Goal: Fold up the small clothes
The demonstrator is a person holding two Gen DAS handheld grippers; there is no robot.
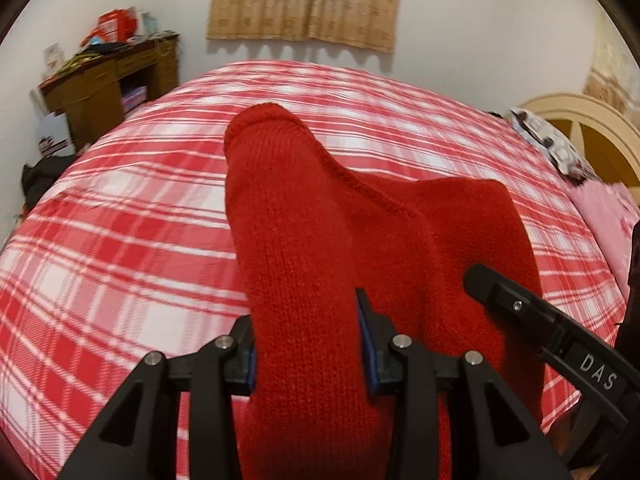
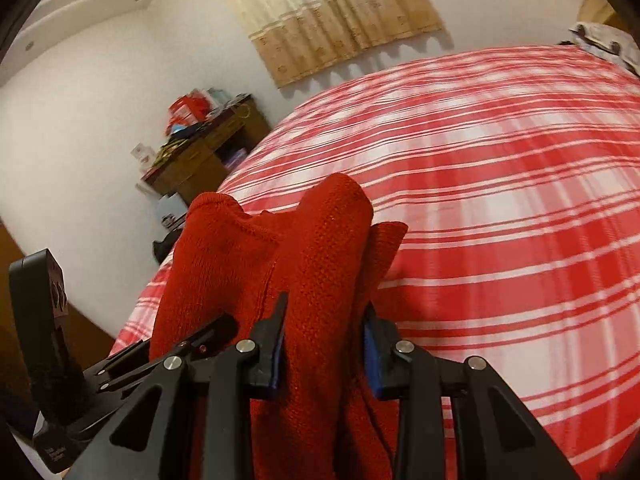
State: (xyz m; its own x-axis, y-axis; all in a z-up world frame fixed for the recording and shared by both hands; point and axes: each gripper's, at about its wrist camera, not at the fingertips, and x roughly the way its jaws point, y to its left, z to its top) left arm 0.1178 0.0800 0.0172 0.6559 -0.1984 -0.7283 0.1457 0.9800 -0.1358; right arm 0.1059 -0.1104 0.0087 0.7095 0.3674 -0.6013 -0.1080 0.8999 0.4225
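The bed with its red-and-white plaid cover (image 1: 120, 216) is left spread as the folding surface. Above it, the red knitted garment (image 1: 304, 264) is held up, clamped in the left tongs (image 1: 308, 344) and right tongs (image 2: 324, 344), probably for folding.

I am working in a bedroom of a home. A bed (image 1: 120, 240) under a red and white checked cover fills most of both views. A cream arched headboard (image 1: 580, 120) stands at its end with pillows (image 1: 548, 140) against it. A wooden desk (image 1: 100, 84) piled with household clutter sits against the white wall, and a beige curtain (image 1: 308, 0) hangs above.
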